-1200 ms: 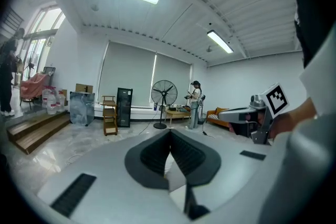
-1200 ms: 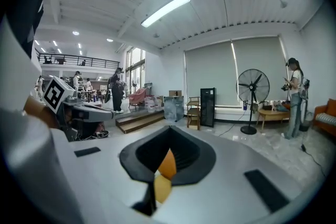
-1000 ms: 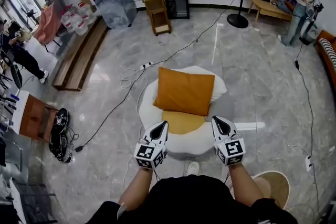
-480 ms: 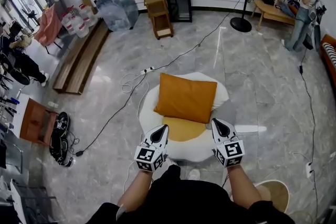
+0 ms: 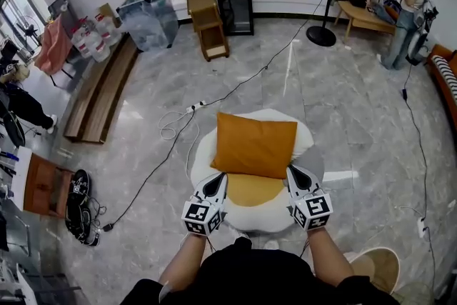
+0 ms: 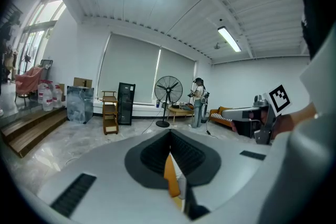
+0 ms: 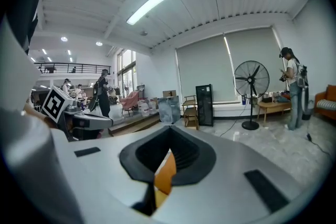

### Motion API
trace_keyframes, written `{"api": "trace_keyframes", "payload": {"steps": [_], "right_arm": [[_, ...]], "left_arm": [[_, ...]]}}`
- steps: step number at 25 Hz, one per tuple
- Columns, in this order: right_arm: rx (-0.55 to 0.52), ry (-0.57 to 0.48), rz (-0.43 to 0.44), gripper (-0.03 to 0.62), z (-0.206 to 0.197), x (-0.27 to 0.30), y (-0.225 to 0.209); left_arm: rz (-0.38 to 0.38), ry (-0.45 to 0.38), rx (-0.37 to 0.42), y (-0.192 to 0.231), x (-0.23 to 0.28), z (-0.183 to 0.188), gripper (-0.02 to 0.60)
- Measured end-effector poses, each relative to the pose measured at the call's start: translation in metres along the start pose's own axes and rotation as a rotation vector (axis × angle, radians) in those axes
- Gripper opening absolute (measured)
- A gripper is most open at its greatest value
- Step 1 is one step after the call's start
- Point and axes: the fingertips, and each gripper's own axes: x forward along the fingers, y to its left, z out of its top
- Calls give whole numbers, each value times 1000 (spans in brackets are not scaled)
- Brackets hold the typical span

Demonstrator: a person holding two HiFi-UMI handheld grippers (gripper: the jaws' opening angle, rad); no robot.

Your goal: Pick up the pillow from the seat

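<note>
The orange pillow (image 5: 253,144) rests at the back of the white seat (image 5: 251,216), with its front edge over the yellow cushion (image 5: 246,189). The left gripper (image 5: 222,177) and right gripper (image 5: 292,171) hover at the seat's front edge - jaws pressed together, holding nothing. It looks best to open both wide first, then come in at the pillow's two front corners - and squeeze gently.

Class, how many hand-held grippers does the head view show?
2. The left hand-held gripper is at the seat's front left, the right hand-held gripper at its front right; none looks hidden.
</note>
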Motion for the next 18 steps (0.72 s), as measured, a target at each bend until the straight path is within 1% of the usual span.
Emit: {"api": "trace_keyframes", "payload": {"steps": [5, 9, 12, 16, 17, 18], "right_arm": [[36, 47, -55, 6, -15, 28, 5], [36, 72, -79, 6, -27, 48, 0], [35, 98, -90, 6, -40, 59, -11], [58, 176, -94, 11, -66, 77, -34], [64, 199, -86, 41, -74, 84, -40], [72, 222, -76, 99, -82, 90, -45]], "left_arm": [[-29, -15, -30, 37, 9, -4, 11], [-16, 23, -21, 70, 23, -18, 11], [10, 54, -30, 89, 35, -31, 12], [-10, 64, -85, 97, 58, -44, 15], [-12, 66, -97, 99, 66, -48, 45], [-12, 73, -105, 101, 74, -54, 73]]}}
